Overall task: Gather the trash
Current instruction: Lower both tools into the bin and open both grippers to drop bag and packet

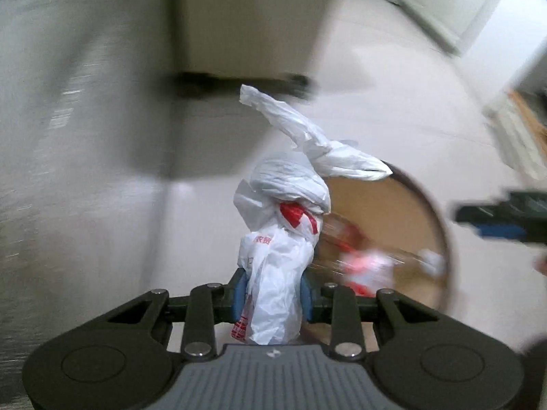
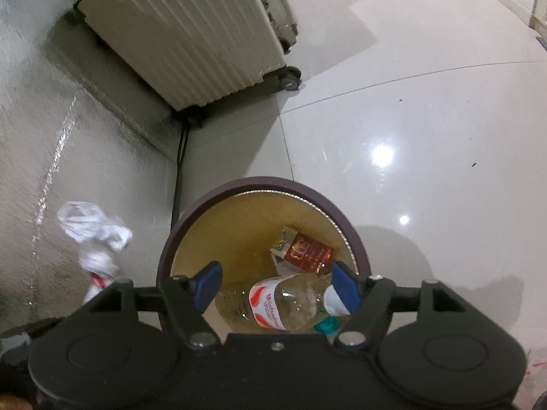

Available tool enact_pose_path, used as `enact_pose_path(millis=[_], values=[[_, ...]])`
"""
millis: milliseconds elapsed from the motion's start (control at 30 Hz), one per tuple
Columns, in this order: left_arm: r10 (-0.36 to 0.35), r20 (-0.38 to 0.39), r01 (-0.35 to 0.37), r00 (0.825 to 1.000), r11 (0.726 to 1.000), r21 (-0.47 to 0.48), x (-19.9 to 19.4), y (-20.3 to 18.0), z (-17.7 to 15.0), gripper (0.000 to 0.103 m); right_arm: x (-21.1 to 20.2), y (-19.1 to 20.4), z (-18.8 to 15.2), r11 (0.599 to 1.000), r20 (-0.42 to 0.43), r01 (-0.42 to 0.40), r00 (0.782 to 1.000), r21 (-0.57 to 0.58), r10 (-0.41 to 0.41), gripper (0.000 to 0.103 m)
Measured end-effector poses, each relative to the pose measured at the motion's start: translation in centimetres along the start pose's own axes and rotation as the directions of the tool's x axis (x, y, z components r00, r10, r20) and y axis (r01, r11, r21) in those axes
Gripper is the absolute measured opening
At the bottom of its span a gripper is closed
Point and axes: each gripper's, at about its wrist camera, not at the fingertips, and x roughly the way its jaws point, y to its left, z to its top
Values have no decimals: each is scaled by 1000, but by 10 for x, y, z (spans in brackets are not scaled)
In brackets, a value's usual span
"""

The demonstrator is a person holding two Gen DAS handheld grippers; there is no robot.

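My left gripper is shut on a crumpled white plastic bag with red print; the bag's knotted top sticks out beyond the blue pads. Behind it lies the round trash bin, blurred. In the right wrist view my right gripper stands open over the bin, with nothing pressed between its fingers. Inside the bin lie a clear plastic bottle with a red and white label and a red crumpled packet. The white bag shows left of the bin.
A cream ribbed suitcase on wheels stands against the wall behind the bin. A dark cable runs down along the wall's foot. Glossy pale floor tiles spread to the right.
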Motion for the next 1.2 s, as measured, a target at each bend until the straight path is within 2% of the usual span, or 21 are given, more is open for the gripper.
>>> enact_pose_path(millis=[100,200,400,467,533,567,600,800,967,1200], values=[[-113,-117,131,987,978,161,11,-35,-6,33,-12,-6,0,1000,15,-8,1000,13,8,71],[-112,-236,185,965,931,315,34,-64,-9,33,-24,-13,-1,1000,23,-9,1000,20,8,71],[-161,-308,298,938,829,474,55,-86,-5,34,-30,-16,-4,1000,-1,-17,1000,7,17,70],[-150,-301,291,942,811,508,63,-93,0,38,-27,-16,-6,1000,-18,-12,1000,-2,12,68],[-118,-289,259,950,814,520,63,-97,2,53,-21,-15,-11,1000,-47,1,999,-6,-1,63],[-108,-292,252,950,820,514,65,-96,3,64,-18,-14,-14,1000,-63,10,998,-9,-11,62],[-103,-290,244,952,828,505,65,-93,1,69,-15,-14,-15,1000,-73,15,997,-10,-16,60],[-86,-307,221,948,870,441,63,-71,1,69,-5,-12,-28,999,-127,33,991,-13,-35,55],[-85,-317,210,945,898,386,56,-64,2,69,-3,-10,-36,999,-157,41,987,-25,-44,55],[-64,-303,163,951,936,312,34,-56,4,80,-23,-7,-47,998,-156,40,987,-52,-48,55]])
